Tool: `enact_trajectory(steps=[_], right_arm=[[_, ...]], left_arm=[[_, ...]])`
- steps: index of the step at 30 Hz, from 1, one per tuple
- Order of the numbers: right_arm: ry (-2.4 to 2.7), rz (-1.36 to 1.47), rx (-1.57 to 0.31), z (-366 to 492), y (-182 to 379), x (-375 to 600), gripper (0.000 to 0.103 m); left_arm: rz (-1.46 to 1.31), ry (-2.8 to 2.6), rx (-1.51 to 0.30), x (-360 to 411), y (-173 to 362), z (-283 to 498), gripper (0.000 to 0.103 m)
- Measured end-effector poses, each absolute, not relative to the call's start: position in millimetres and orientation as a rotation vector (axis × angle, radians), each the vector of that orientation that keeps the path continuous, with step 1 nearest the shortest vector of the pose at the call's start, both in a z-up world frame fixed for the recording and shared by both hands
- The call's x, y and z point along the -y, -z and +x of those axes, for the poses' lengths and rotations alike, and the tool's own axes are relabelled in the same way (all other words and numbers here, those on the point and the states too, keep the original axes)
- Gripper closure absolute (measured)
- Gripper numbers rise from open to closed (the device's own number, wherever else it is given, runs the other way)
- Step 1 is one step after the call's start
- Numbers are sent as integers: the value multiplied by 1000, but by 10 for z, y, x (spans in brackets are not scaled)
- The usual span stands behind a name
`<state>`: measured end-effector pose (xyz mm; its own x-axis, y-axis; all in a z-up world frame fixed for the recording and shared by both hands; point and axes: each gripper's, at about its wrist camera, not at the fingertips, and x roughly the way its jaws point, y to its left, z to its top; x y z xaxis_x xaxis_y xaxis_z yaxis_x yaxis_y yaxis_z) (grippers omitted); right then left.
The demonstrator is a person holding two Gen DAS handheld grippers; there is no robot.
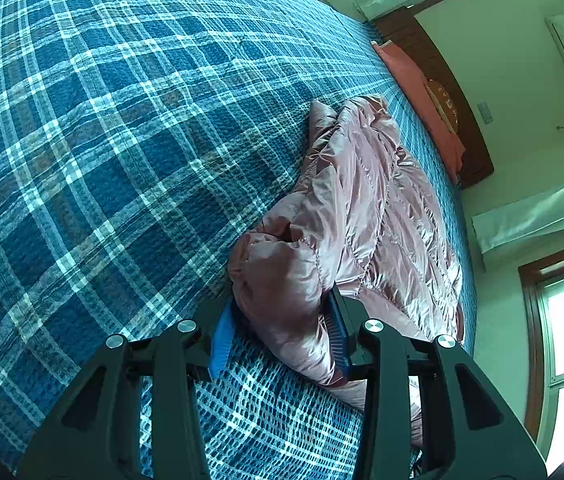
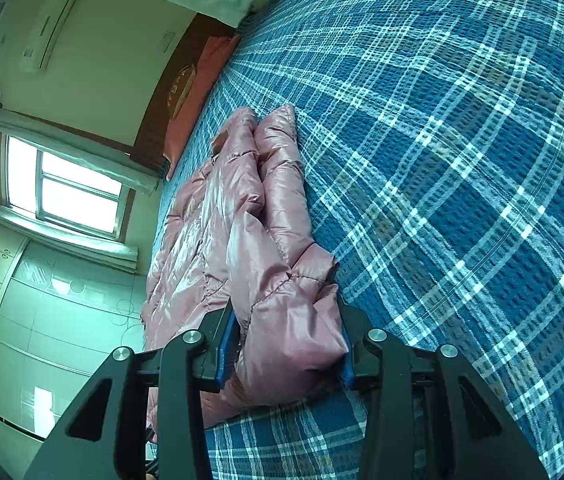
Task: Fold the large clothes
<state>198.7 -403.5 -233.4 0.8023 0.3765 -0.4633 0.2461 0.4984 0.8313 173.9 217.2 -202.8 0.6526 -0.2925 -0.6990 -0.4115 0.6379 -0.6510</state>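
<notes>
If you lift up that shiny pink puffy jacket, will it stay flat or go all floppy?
Probably floppy: the pink puffy jacket already lies in soft rumpled folds on the plaid bedspread. Its glossy fabric looks slippery, so it may slide. It seems puffy with quilted filling, so likely light for its size, and it bulges between the fingers of the left hand-held gripper.

Glossy dusty-pink quilted jacket [image 1: 366, 216] lying on blue, white and tan plaid bedspread [image 1: 121, 140]. Salmon-pink pillow [image 1: 422, 96] showing against dark brown headboard [image 1: 442, 80]. Black grippers wearing blue pads [image 1: 221, 340].
</notes>
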Motion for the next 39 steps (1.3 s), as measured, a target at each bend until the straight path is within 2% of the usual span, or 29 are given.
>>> enact_trajectory(steps=[8, 9, 11, 13, 19, 24, 32, 39], right_arm=[[-90, 1086, -674, 1845, 2354, 4185, 63], [-78, 1084, -673, 1810, 2345, 4218, 60], [-46, 1074, -668, 1722, 2317, 4288, 55], [-18, 1061, -669, 1640, 2289, 4373, 50], [56, 972, -693, 1482, 2145, 4502, 50], [181, 776, -702, 1425, 1828, 4453, 50], [148, 475, -676, 1723, 1331, 3743, 50], [2, 282, -742, 2397, 1268, 2802, 50]], left_arm=[[-943, -57, -907, -2218, 2059, 1735, 63], [-950, -54, -908, -2242, 2045, 1719, 62], [-939, -67, -909, -2291, 2005, 1681, 54], [-931, -74, -903, -2349, 1979, 1630, 51], [-852, -112, -925, -2480, 1889, 1530, 50], [-681, -187, -895, -2499, 1632, 1460, 50], [-284, -181, -803, -1884, 1132, 1735, 50], [-142, -71, -863, -1068, 1198, 2299, 50]])
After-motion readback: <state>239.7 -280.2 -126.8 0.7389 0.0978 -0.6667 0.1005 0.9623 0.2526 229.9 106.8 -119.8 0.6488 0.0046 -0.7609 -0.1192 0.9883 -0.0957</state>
